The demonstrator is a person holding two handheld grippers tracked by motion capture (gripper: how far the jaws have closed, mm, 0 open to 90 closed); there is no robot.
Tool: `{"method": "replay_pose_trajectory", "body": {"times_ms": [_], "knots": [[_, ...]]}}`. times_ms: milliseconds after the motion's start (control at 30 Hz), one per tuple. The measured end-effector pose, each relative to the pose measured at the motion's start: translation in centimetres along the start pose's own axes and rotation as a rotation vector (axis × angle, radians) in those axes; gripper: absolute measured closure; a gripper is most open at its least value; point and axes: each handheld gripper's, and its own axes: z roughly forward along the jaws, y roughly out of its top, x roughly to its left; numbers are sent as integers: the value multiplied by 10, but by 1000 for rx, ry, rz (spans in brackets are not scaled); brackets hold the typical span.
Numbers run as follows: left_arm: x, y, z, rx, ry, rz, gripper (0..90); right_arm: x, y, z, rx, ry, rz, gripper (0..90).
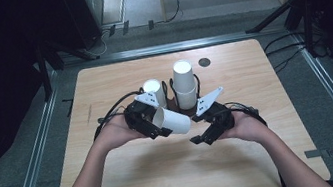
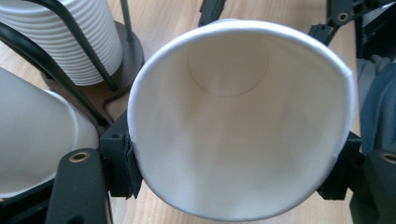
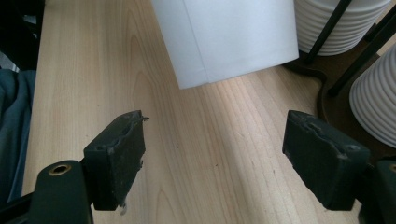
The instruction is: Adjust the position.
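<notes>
Wooden table (image 1: 132, 175) on grey floor; left tongs (image 1: 160, 127) clamp a paper cup (image 1: 174, 121), right tongs (image 1: 201, 138) gape empty.

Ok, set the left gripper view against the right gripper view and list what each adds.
Left gripper view: the inside of the paper cup, rim squeezed oval between that gripper's pads, round bottom visible.

Right gripper view: the right gripper with jaws wide apart, nothing between them, bare table below, and the cup's outer wall with its seam.

Both: the same cup, the ribbed cup stacks and the dark wire holder.
</notes>
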Motion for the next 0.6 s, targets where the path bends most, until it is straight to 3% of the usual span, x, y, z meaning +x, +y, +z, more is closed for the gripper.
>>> {"method": "replay_pose_trajectory", "body": {"times_ms": [167, 333, 600], "knots": [[2, 2, 6, 45, 11, -10, 270, 0, 0, 1, 0, -6, -5, 213], [2, 1, 15, 76, -16, -25, 269, 0, 0, 2, 3, -9, -11, 214], [-5, 5, 31, 150, -28, -4, 267, 2, 1, 6, 14, -9, -33, 220]]}}
